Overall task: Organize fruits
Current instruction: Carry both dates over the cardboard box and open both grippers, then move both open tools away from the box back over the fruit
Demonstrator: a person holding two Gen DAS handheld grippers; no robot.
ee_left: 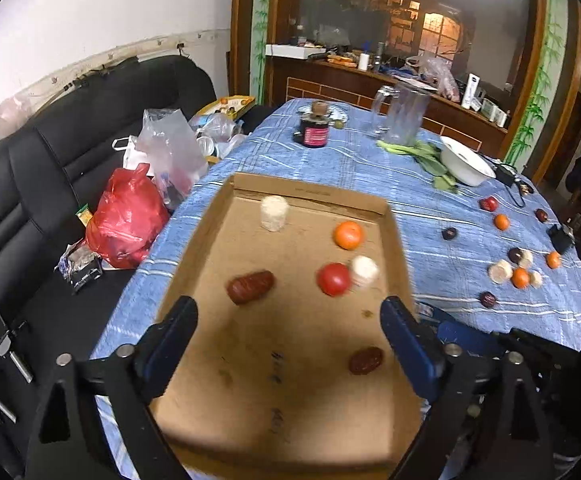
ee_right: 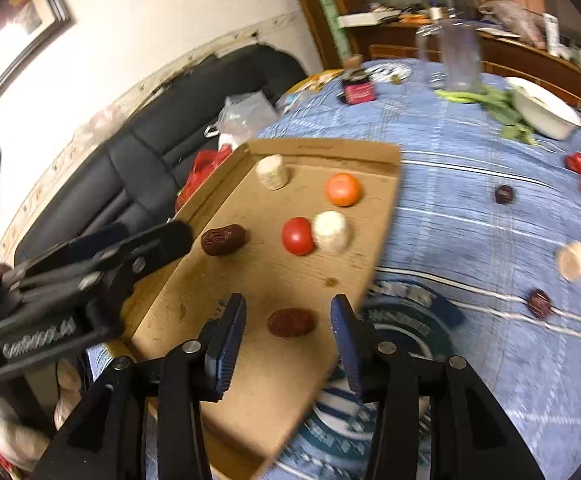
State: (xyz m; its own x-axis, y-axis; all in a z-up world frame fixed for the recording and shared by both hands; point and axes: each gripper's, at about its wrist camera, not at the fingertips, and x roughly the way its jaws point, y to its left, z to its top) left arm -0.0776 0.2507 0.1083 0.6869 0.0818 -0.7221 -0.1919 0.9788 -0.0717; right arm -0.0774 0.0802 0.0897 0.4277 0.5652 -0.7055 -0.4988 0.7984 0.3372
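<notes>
Both grippers, left gripper [ee_left: 286, 320] and right gripper [ee_right: 288, 320], are spread and nothing is held. Six fruits are gathered in the cardboard tray [ee_left: 394, 240] at the table's left edge; roughly a dozen [ee_left: 520, 278] remain scattered toward the right edge.

Red bag [ee_left: 126, 216], white bowl [ee_left: 464, 160], sofa [ee_left: 50, 168]

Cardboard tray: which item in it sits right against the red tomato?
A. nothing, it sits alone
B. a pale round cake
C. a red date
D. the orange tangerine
B. In the cardboard tray, the pale round cake sits directly beside the red tomato with no gap showing; the tangerine and both dates lie apart.
</notes>
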